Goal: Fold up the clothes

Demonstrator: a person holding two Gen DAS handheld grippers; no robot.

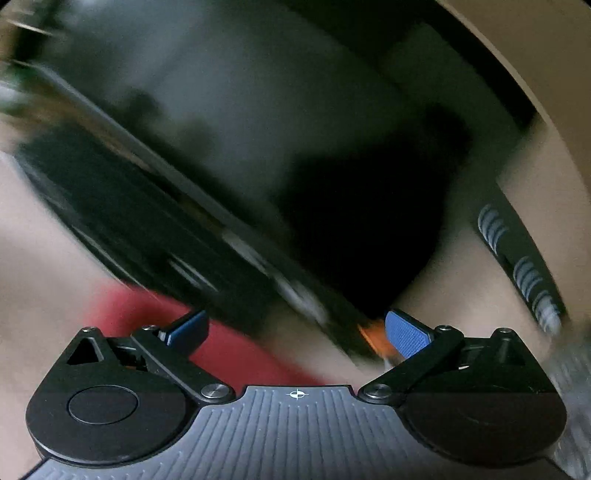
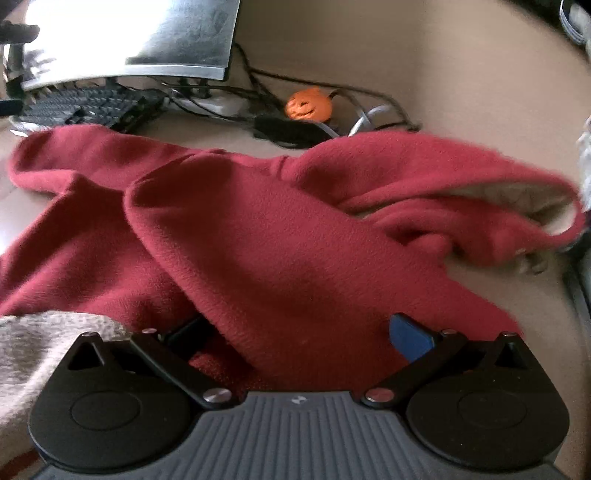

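Observation:
A dark red fleece garment (image 2: 258, 236) lies crumpled on the beige table (image 2: 461, 92), one flap folded across its middle and a sleeve or hood looping to the right. My right gripper (image 2: 301, 334) is low over its near edge, open wide, with red fabric lying between the fingers. In the left wrist view, which is heavily blurred, only a patch of the red garment (image 1: 229, 350) shows at lower left. My left gripper (image 1: 297, 330) is open above the table beside it, and its blue pads (image 1: 406, 334) hold nothing.
A monitor (image 2: 129, 33), a black keyboard (image 2: 85, 105), tangled cables (image 2: 258, 88) and an orange pumpkin figure (image 2: 308, 105) crowd the table's far side. A grey knitted cloth (image 2: 33, 350) lies at the near left. The left wrist view shows the keyboard (image 1: 147, 236) close ahead.

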